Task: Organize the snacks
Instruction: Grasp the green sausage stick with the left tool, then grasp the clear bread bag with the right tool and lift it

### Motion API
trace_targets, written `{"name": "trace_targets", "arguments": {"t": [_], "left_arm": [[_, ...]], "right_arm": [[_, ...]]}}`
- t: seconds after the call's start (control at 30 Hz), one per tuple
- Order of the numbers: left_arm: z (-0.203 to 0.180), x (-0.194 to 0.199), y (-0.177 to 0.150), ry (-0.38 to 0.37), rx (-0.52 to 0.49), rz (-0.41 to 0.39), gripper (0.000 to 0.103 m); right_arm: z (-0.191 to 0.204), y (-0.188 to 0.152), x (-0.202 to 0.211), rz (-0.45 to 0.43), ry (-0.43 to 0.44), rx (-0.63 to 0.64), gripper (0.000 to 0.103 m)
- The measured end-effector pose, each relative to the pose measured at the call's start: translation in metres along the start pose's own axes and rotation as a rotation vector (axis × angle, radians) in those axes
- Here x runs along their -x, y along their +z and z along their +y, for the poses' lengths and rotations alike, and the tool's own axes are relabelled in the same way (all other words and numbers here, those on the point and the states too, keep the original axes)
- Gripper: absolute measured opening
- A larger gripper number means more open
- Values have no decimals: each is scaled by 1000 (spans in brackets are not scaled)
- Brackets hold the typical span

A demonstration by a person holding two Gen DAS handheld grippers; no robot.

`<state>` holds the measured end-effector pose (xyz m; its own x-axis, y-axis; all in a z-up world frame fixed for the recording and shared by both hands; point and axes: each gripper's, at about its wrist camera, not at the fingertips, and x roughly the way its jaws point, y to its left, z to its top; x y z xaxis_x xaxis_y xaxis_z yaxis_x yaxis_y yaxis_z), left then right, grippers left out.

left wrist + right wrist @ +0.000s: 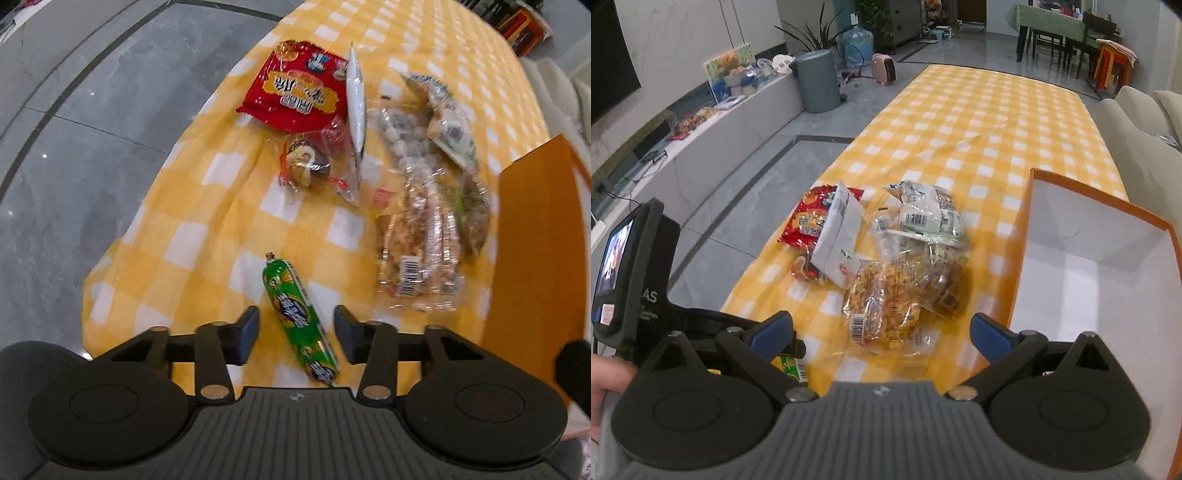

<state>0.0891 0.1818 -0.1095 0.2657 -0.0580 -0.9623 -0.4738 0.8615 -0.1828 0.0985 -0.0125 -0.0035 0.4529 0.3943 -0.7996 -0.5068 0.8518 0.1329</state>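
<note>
- Orange cardboard, white inside: the open box (1108, 236) stands on the yellow checked tablecloth (979, 122), and it looks like where the snacks are meant to end up.
- Left of the box lies the loose heap: a clear bag of fried snacks (886, 302) nearest it, a red packet (295, 88) farthest.
- The green sausage stick (299, 317) lies alone, well left of the box, easy to take first.
- The left gripper (297, 332) straddles that stick, jaws parted on either side, gripping nothing yet.
- The right gripper (881, 330) hangs wide open and empty just left of the box, before the fried-snack bag.
</note>
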Motion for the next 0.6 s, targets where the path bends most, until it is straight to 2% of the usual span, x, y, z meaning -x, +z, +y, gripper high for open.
{"name": "trace_targets", "arguments": {"t": [0.13, 0.2, 0.23, 0.3, 0.47, 0.6], "left_arm": [[-1, -10, 3, -32, 21, 33, 38], [-4, -9, 3, -19, 1, 33, 34], [-6, -9, 2, -20, -15, 31, 28], [-8, -10, 0, -18, -38, 25, 26], [-3, -9, 1, -35, -4, 21, 25], [7, -3, 4, -45, 39, 6, 24]], "right_arm": [[-1, 1, -2, -6, -13, 5, 100], [-3, 3, -3, -11, -23, -1, 100], [-4, 4, -3, -11, -27, -5, 100], [-7, 5, -4, -9, -34, -17, 100], [-14, 5, -8, -11, -39, -44, 100], [-12, 3, -12, -24, -7, -48, 99]]}}
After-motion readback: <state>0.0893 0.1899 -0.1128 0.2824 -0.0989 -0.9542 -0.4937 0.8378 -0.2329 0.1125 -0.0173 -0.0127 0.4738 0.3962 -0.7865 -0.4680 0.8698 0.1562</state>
